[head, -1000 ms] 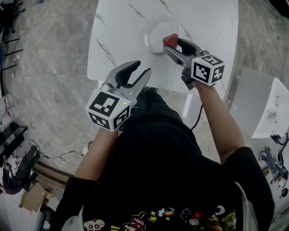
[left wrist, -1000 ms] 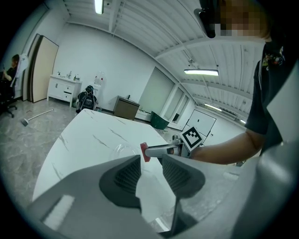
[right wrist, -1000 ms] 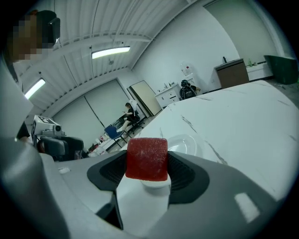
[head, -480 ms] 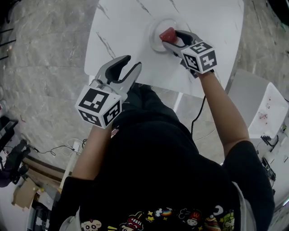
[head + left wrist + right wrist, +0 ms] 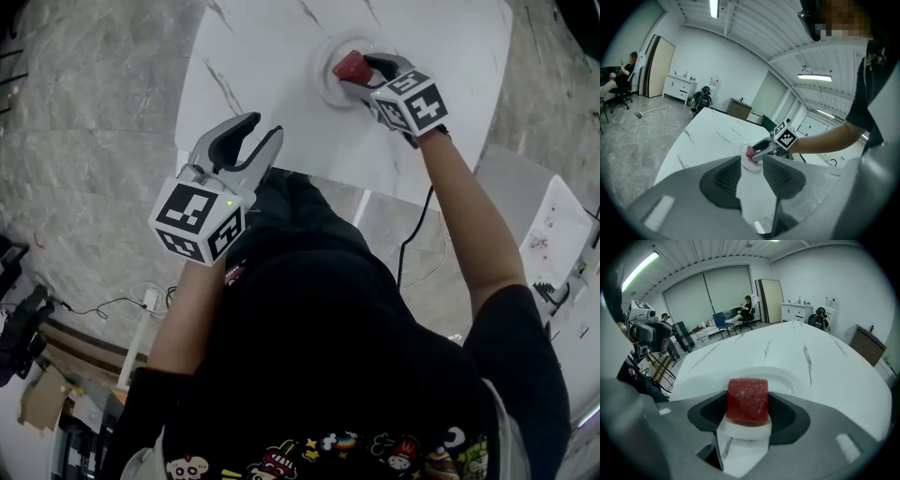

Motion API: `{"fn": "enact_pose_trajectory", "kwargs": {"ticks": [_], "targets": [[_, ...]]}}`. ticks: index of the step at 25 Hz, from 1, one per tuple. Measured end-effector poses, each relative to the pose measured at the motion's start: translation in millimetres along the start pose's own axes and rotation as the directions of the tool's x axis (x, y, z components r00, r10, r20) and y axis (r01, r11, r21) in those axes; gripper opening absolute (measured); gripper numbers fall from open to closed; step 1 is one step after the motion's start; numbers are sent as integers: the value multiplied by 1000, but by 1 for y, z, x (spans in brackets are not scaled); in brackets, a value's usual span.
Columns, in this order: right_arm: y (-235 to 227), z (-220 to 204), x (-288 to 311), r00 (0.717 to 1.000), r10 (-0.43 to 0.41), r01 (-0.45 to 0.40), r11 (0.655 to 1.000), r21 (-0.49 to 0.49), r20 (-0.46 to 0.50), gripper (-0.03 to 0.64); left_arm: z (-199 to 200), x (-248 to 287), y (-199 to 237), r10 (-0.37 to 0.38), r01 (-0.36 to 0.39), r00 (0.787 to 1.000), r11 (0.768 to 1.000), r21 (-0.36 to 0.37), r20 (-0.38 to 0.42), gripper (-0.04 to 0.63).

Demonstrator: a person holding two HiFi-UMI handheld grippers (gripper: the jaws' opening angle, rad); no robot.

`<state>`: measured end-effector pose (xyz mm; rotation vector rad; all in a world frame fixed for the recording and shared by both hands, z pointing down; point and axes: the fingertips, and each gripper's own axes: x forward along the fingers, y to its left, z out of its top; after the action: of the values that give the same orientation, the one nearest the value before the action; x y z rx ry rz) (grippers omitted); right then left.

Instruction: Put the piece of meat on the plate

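Piece of meat (image 5: 747, 398): red cube, speckled surface, clamped btwn the two dark ribbed pads of the right tool (image 5: 748, 408). Jaws closed on it from both sides; top half of the cube sticks up above the pads. It sits over the near part of the plate (image 5: 322, 58), a clear glass dish w/ a shallow rim. Can't tell if the meat's underside touches the glass or hangs just above it.

Plate is on the bench (image 5: 272, 66), white top w/ thin dark veins, toward its far side, about mid-width. Nothing else seen on the bench top.

Right tool comes in from the plate's right, marker cube (image 5: 411, 101) trailing behind the jaws, forearm stretched out across the bench's right part.

Left tool (image 5: 261, 127): jaws apart, nothing held. In the left gripper view only the bench top, the plate and the other tool show through the gap. It's at the bench's near-left edge, well apart from the plate, jaws pointing roughly toward it, held near the person's body.

Person: dark shirt (image 5: 356, 375) w/ cartoon print at the hem. Floor (image 5: 94, 112) grey, marbled. Second white surface (image 5: 553, 234) off to the right, apart from the bench. Right gripper view bkgd: seated people on office chairs, white cabinets along the wall.
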<state>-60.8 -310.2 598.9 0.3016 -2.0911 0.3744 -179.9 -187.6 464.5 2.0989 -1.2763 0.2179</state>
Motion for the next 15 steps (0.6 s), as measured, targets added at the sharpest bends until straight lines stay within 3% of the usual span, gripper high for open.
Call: {"fn": "enact_pose_trajectory", "kwargs": {"ticks": [7,15], "targets": [[0,3,8,998,15,-18,999,-43,-64,296,-1,2,-4,-19,19,1000,1000,3,-5,259],[1,3,7,998,12,-17,998,-63,-69,299,-1,0,-2,-20,20,1000,1000,7,-15,259]]}}
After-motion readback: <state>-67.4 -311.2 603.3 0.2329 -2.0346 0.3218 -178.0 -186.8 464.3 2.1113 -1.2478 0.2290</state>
